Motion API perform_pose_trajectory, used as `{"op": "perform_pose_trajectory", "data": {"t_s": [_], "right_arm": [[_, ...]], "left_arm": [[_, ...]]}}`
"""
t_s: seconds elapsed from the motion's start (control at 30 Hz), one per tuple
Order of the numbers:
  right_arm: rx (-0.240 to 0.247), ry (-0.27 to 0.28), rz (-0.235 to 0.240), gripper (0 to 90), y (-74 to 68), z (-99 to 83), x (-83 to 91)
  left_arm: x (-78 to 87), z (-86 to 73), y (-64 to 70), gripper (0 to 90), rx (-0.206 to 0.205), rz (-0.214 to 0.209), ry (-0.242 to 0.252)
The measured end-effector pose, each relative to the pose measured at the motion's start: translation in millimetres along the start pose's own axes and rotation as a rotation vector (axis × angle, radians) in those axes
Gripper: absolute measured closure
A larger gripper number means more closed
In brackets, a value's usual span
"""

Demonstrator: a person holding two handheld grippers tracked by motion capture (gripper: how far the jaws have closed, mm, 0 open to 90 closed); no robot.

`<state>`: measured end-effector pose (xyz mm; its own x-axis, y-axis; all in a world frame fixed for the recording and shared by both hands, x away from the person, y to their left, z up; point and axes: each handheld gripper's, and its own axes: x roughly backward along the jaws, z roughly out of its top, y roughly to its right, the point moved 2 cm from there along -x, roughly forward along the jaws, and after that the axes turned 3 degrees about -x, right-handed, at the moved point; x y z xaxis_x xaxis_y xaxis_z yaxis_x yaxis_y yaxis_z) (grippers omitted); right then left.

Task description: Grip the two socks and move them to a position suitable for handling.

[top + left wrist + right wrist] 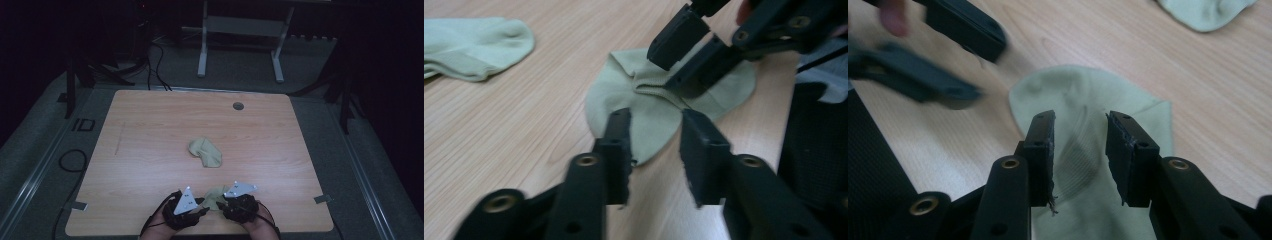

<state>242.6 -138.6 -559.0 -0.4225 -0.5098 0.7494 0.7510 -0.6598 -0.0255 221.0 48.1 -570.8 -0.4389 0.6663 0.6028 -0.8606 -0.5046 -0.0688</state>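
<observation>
1. My left gripper (655,132): jaws spread, nothing between them, tips over the near edge of the near sock (649,107), the pale green one lying flat on the table (150,130).
2. My right gripper (1080,135): jaws also spread, hovering over the same sock's ribbed part; can't tell if the tips touch the fabric.
3. Both grippers sit at the table's near edge, either side of that sock (215,196); in the left gripper view the right one's jaws are over the sock's cuff fold.
4. Second sock (205,152): bunched, beyond the near sock towards the table middle, well apart from it.
</observation>
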Motion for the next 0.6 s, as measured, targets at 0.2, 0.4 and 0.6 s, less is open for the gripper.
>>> {"op": "perform_pose_trajectory", "data": {"t_s": [0.2, 0.4, 0.6], "right_arm": [[0.013, -0.03, -0.001, 66.5, -3.4, -7.4, -6.0], [0.02, -0.061, -0.004, 82.4, -3.9, -9.8, -6.2], [-0.001, -0.028, 0.009, 83.5, 1.3, -6.5, 8.5]], "left_arm": [[-24.3, 1.6, -0.8, 80.4, -0.021, 0.022, -0.115], [-26.6, 2.8, -2.7, 85.3, -0.029, 0.031, -0.128], [-27.0, 1.6, -8.8, 86.6, -0.01, 0.03, -0.118]]}}
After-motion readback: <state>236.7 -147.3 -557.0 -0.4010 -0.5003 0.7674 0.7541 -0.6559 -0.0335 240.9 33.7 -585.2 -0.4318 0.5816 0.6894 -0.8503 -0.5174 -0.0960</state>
